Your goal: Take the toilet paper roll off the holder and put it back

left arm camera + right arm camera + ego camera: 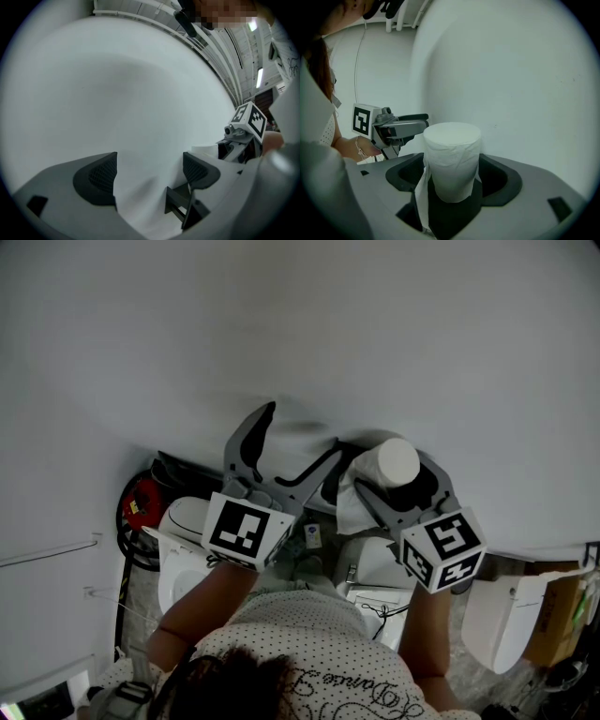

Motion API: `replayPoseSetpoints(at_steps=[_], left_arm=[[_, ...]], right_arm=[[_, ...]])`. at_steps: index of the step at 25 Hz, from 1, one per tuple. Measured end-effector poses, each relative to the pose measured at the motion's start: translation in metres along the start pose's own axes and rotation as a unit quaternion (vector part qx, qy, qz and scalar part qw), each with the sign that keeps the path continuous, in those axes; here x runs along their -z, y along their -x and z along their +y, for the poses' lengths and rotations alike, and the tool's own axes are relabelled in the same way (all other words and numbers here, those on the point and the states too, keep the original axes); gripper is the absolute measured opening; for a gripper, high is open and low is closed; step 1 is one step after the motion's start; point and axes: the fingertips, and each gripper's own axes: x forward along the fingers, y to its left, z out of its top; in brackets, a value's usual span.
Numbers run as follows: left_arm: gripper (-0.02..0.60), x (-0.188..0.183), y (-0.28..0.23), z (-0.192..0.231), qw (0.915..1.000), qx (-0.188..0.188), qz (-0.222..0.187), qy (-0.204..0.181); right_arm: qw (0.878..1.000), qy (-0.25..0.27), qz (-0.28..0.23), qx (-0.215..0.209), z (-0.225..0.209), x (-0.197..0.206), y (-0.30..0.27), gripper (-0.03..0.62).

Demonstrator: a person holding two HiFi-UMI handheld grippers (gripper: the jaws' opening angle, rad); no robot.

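Grey left gripper point(302, 427) and right gripper point(398, 465), dark meshed pads point(101, 176), each carrying a white cube point(246, 531) with black square markers; white dotted top point(319, 643), script lettering.

The wall point(300, 324) stood close ahead of both grippers, barring the way forward. The roll point(452, 150) filled most of the gap in the right gripper point(453, 177); the gap in the left gripper point(150, 173) lay free.
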Motion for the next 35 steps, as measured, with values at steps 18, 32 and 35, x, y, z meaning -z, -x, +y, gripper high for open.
replayPoseSetpoints(at_steps=[18,32,35], left_arm=[[0.423,-0.022,-0.004,0.007,0.9998,0.003,-0.022,-0.002],[0.187,-0.034,-0.001,-0.022,0.9963,0.079,-0.032,-0.005],[0.127,-0.035,0.0,-0.024,0.9961,0.082,-0.034,-0.002]], right_arm=[[0.996,0.008,-0.085,0.012,-0.01,-0.052,0.027,0.361],[0.975,-0.001,-0.193,0.106,-0.031,-0.072,0.067,0.11],[0.971,-0.004,-0.201,0.128,-0.034,-0.069,0.074,0.069]])
